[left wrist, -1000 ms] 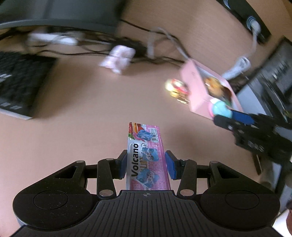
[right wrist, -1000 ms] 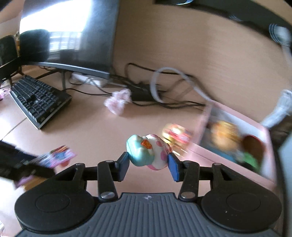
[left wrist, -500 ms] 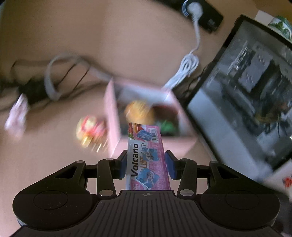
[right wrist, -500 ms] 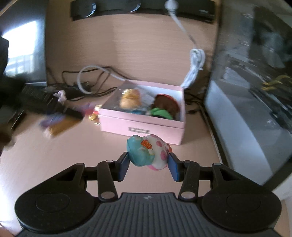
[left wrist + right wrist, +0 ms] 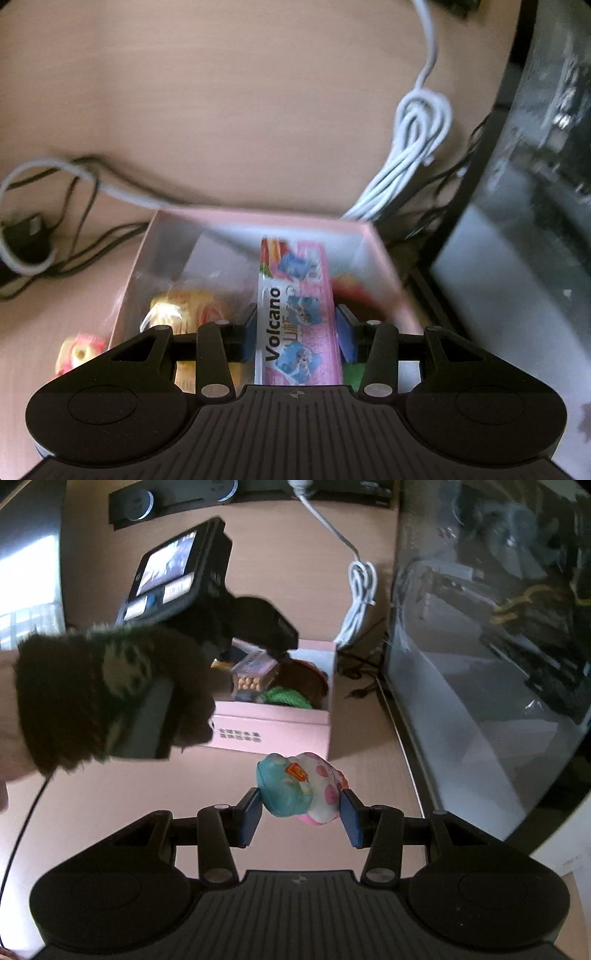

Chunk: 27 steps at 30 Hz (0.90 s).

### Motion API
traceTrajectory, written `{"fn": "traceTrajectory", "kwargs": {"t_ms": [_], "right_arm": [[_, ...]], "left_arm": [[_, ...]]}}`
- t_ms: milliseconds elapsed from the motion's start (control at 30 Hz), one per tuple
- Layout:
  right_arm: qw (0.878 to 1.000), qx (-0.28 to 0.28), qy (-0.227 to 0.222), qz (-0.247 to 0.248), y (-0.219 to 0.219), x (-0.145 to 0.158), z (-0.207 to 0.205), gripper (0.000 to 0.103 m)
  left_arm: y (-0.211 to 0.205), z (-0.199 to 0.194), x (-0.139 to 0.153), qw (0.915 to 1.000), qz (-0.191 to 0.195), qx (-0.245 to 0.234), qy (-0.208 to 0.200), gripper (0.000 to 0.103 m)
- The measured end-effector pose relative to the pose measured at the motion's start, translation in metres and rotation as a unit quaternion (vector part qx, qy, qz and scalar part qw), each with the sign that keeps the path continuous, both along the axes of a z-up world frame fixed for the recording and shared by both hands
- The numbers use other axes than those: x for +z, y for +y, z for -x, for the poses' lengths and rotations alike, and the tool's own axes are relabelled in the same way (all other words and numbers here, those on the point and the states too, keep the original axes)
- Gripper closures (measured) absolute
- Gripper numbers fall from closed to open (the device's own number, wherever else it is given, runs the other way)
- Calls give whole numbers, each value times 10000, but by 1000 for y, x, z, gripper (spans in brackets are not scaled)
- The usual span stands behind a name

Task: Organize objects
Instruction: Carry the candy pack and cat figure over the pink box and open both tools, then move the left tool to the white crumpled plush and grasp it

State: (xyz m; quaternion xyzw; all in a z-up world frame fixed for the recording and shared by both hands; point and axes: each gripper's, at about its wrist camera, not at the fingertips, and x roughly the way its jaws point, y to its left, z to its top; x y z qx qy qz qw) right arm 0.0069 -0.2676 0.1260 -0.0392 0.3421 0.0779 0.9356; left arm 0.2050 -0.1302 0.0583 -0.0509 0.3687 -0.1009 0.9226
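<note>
Left wrist view: the left gripper (image 5: 297, 332) has its blue pads clamped on a flat pink packet printed "Volcano" (image 5: 295, 314), held lengthwise over the open pink cardboard box (image 5: 384, 254). Inside the box lie a clear-wrapped yellow pastry (image 5: 181, 310) and something green, partly hidden. A small yellow and pink toy (image 5: 79, 352) sits on the tan wooden desk (image 5: 221, 110) just left of the box. A bundled white cable (image 5: 410, 147) lies behind the box. Right wrist view: the right gripper (image 5: 301, 814) is clamped on a rounded plastic toy, teal on one side and white with pink spots on the other (image 5: 299, 788), held near the box's front wall. A dark fuzzy sleeve (image 5: 107, 694) reaches over the box.
</note>
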Motion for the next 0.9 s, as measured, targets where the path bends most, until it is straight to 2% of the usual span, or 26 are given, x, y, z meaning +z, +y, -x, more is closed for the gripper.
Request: {"fn": "traceTrajectory", "kwargs": {"t_ms": [100,200,433,533,600,667,800,900], "right_arm": [[9999,7,-37,137,-3,-2,0,57],[9999,51,-90,89,-5,0,-2,57],[9999,33,-118,-10,-1,5,-8,57],[9998,116,-166,-52,2,8,-14,57],[9999,44,-105,-68,7,11,-25,57],[9996,16,-85,-270,8,19,-36,57],[9977,-19,-301,-608,12,49,-71,57],[9950,-40,-572,-816,21,74,-113,57]], "left_arm": [[-2,10,-2,9999,-56,-86,112,54],[7,18,0,9992,209,-179,291,55],[47,53,48,9931,1068,-413,-247,56],[79,77,71,9874,1386,-482,-598,56],[108,96,77,9855,1515,-334,-688,56],[135,113,75,9857,1557,-249,-591,56],[184,147,54,9919,1242,-52,-262,56],[220,164,31,9891,1402,399,186,57]]}}
